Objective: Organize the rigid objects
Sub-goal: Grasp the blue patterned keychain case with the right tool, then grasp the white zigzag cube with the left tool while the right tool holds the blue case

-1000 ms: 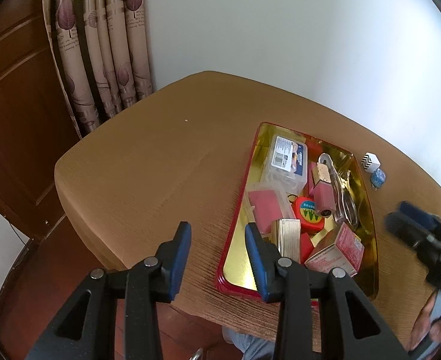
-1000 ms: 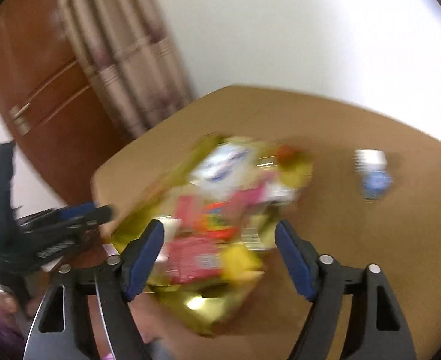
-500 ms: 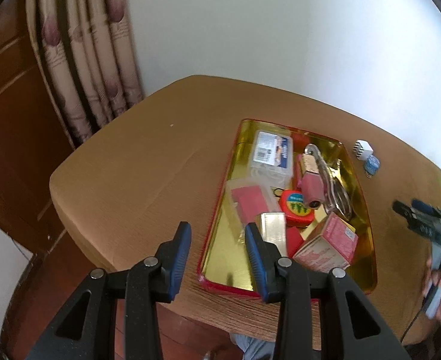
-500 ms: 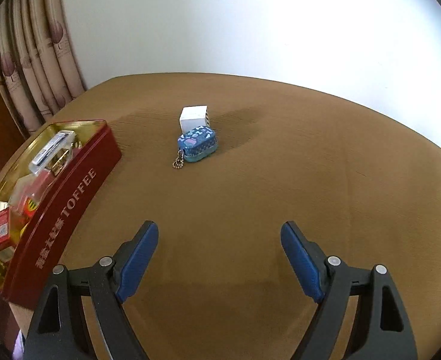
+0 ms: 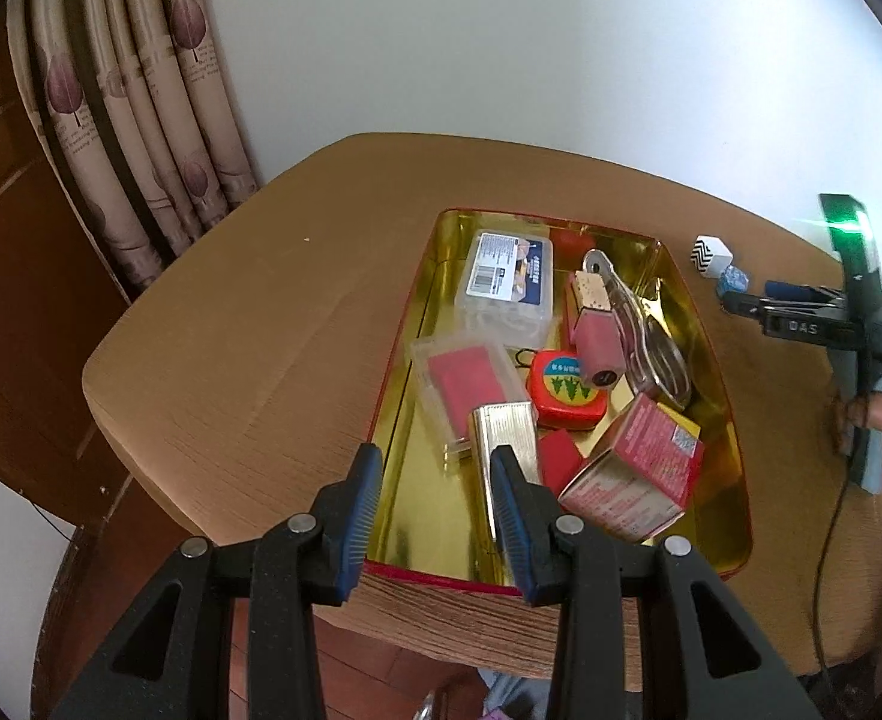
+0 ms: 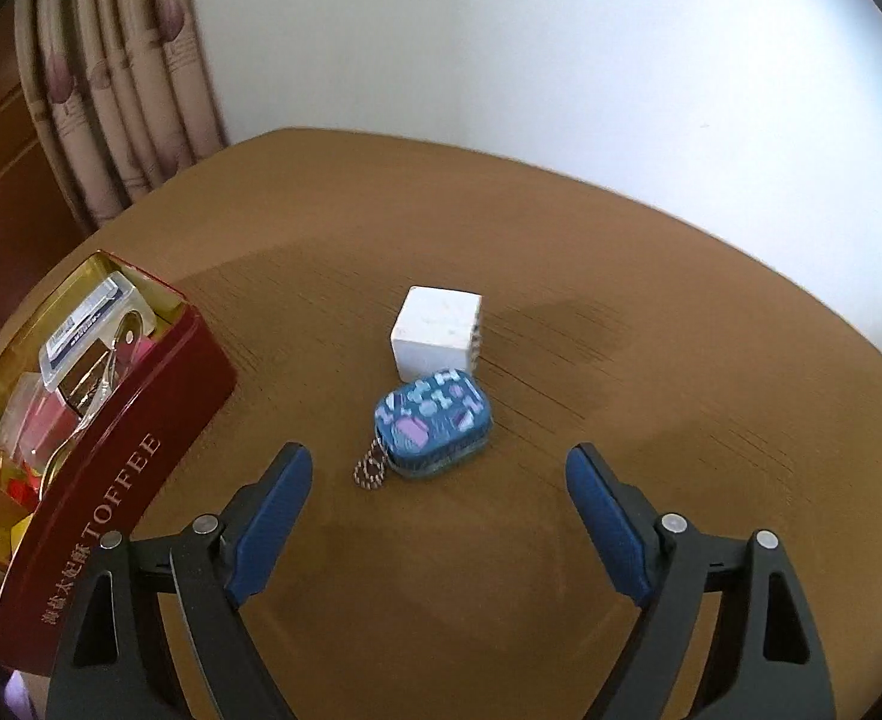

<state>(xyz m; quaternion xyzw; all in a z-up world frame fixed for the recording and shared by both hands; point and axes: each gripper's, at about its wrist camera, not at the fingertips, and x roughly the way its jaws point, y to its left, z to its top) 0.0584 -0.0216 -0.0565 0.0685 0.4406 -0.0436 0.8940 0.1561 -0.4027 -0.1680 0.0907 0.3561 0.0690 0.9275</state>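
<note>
Pouch (image 6: 433, 428) lies dead ahead of my right tongs (image 6: 438, 525), just beyond the tips, long axis slanting up to the right, chain toward me, touching the white cube (image 6: 436, 333); these tongs are opening, empty, and far nearer than my left tongs (image 5: 435, 516), half-open, empty over the tin (image 5: 705, 324). One pouch, one cube on the worktop (image 6: 621, 360); one tin.

Bright daylight washes out the wall (image 6: 561, 60), glare gleams inside the gold tin (image 5: 441, 516), soft shadows cross the worktop (image 6: 561, 324), and fisheye bending darkens slightly blurred edges.
</note>
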